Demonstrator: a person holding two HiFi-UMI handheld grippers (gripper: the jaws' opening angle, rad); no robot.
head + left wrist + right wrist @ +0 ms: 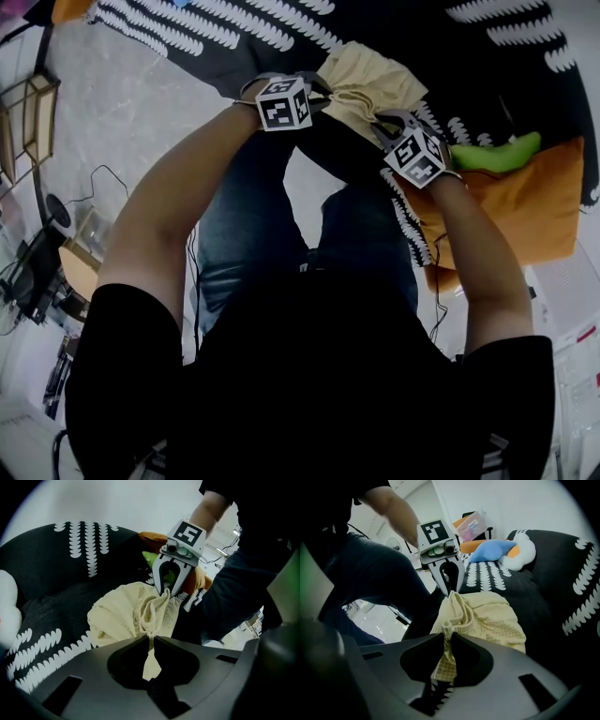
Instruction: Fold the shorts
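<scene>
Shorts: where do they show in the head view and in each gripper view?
Head view: shorts top centre, bunched.
Left gripper view: shorts at centre, pinched in the jaws.
Right gripper view: shorts at centre, pinched in the jaws.
Shared landmark: the black white-patterned cover beneath.

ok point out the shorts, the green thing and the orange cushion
shorts (370,84), head view, middle of the bunched cloth
green thing (492,155), head view, middle of its length
orange cushion (534,211), head view, bare face below the green thing
</scene>
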